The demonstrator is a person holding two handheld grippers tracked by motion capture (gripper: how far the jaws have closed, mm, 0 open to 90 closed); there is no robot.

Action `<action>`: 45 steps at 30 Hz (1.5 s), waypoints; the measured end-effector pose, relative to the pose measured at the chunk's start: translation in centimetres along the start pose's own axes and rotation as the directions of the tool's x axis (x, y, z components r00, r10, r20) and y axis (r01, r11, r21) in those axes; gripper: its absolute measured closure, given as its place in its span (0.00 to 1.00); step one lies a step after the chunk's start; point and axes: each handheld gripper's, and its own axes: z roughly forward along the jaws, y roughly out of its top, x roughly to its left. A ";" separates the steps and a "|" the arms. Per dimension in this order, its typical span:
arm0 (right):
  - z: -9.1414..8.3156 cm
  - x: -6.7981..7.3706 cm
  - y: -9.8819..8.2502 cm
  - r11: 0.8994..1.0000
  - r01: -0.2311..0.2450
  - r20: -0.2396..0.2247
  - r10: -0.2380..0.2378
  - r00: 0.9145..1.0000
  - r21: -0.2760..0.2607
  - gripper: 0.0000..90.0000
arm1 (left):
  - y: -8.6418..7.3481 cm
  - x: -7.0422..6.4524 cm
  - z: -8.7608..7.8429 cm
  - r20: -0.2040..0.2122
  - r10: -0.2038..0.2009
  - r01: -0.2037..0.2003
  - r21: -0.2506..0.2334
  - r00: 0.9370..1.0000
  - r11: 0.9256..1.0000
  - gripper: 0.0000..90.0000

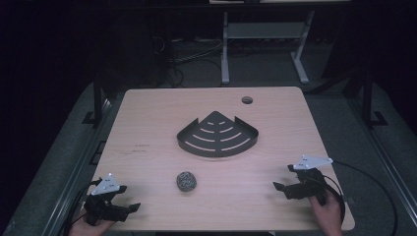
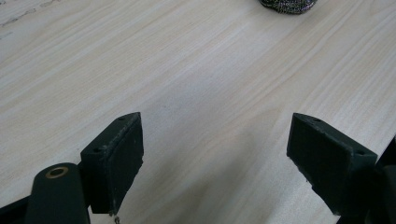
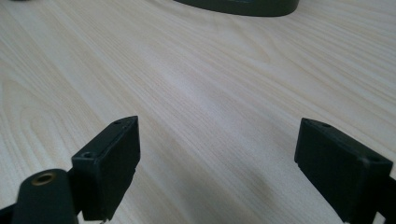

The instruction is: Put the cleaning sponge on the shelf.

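Resting both tools low at my edge of the table (image 1: 147, 113), nothing gripped. Left gripper (image 1: 129, 208) had jaws spread wide, empty, aimed toward the steel scrubber (image 1: 186, 181) lying nr centre-front, apart from it. Right gripper (image 1: 281, 187) likewise wide, empty, facing the corner rack (image 1: 217, 134) further back. Scrubber sat just in front of rack, not in it; prob. left tool was nearest for pickup.

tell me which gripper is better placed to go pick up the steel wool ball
Left, probably. The left gripper sits nearer the steel wool ball, jaws open and empty, with the ball ahead in its own view. The right gripper is farther off and faces the corner rack.
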 end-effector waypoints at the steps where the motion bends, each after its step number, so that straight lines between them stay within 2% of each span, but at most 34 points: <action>1: 0.0 0.0 0.0 1.000 -0.003 -0.002 0.003 1.000 0.001 0.15 | 0.0 0.0 0.0 0.001 0.001 -0.001 0.000 1.000 1.000 0.20; 16: 0.1 0.1 0.0 1.000 0.002 -0.004 -0.002 1.000 0.003 0.15 | 0.5 -0.4 0.2 0.016 0.009 -0.009 -0.013 1.000 1.000 0.20; 30: 0.5 0.3 0.2 1.000 0.013 -0.006 -0.012 1.000 0.010 0.15 | 1.8 -1.2 1.1 0.032 0.049 -0.048 -0.013 0.998 0.999 0.20; 45: 0.5 0.3 0.3 1.000 0.010 -0.010 -0.009 1.000 0.013 0.15 | 2.8 -1.5 1.5 0.043 0.066 -0.066 0.005 0.997 0.998 0.20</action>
